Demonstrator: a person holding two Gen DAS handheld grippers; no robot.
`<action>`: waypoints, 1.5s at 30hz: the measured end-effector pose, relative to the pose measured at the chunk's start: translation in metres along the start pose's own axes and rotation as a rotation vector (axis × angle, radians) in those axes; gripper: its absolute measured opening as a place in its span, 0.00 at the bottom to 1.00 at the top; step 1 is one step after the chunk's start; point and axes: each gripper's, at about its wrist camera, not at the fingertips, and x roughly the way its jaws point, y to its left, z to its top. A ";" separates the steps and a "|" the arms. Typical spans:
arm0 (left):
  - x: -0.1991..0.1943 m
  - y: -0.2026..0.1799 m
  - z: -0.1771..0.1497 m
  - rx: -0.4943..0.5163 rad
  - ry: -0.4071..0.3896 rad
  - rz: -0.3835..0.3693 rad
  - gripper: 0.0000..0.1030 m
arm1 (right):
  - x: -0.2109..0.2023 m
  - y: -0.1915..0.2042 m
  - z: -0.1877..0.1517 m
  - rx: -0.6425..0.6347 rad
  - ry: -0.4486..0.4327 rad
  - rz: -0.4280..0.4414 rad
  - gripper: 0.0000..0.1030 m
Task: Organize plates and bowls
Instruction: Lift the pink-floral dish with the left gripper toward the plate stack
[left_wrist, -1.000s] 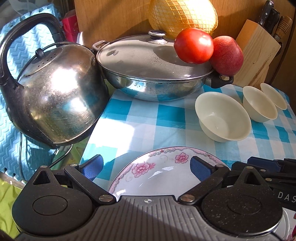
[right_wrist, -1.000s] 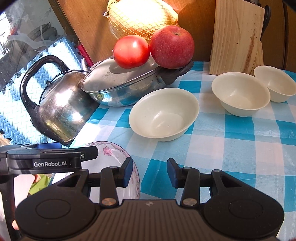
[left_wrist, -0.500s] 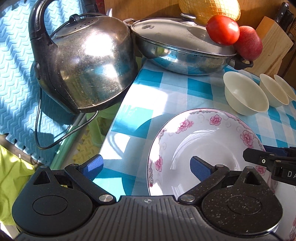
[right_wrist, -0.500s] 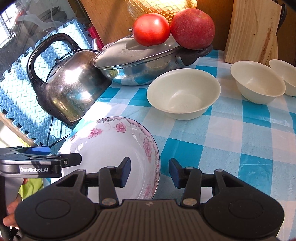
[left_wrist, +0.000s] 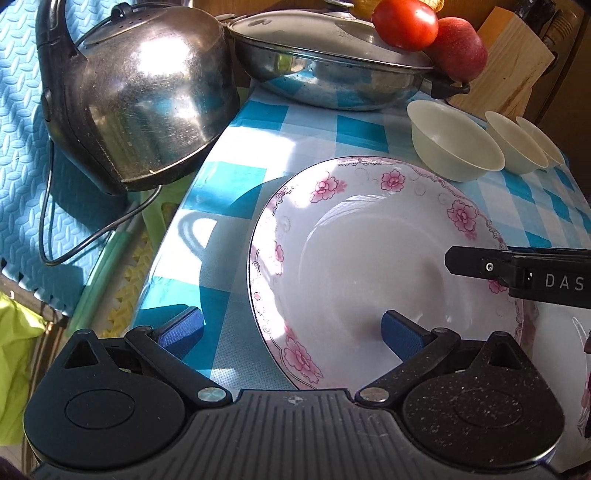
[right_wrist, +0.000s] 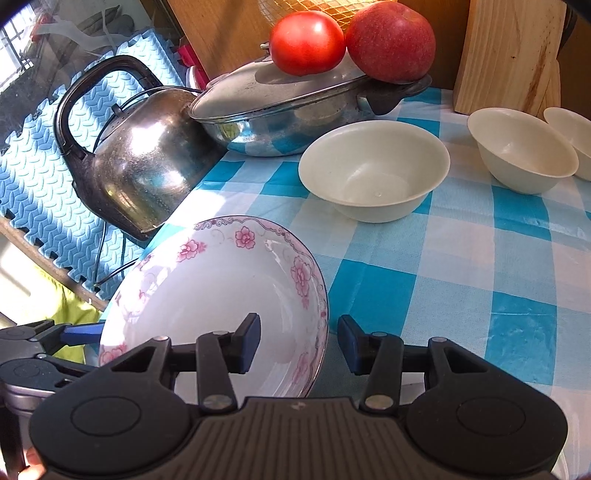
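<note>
Since the earlier frames, both wrist views had drawn in over the floral plate (left_wrist: 369, 258), which went from a sliver at the lower edge to filling the foreground, while the kettle (left_wrist: 140, 96) and lidded pan (left_wrist: 332, 62) slid toward the top of the left view.

We judged the task to be at an early stage. Three cream bowls (right_wrist: 373, 170) stood apart and unstacked on the checked tablecloth (right_wrist: 480, 258), and the plate had not been placed anywhere final. A second plate (only its edge showed at the lower right of the left view) appeared to lie just beside or under the first; we could not tell which.

We recorded the left gripper (left_wrist: 291, 332) as spread wide, straddling the plate's near-left rim: one blue pad over the cloth outside the rim, the other over the plate's well. Neither pad pressed on the plate.

We recorded the right gripper (right_wrist: 299, 341) at a moderate gap, straddling the plate's right rim, one finger inside the well and one outside above the cloth. The pads stood clear of the rim, so nothing was gripped.
</note>
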 end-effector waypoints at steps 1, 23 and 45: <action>0.001 -0.003 0.002 0.002 0.004 -0.006 0.99 | 0.000 0.000 0.000 0.005 0.003 0.011 0.41; 0.011 -0.029 0.026 0.020 -0.043 0.024 0.96 | -0.001 -0.014 0.003 0.101 0.036 0.057 0.20; -0.014 -0.035 0.023 0.028 -0.135 -0.040 0.94 | -0.044 -0.010 0.003 0.146 -0.049 0.067 0.20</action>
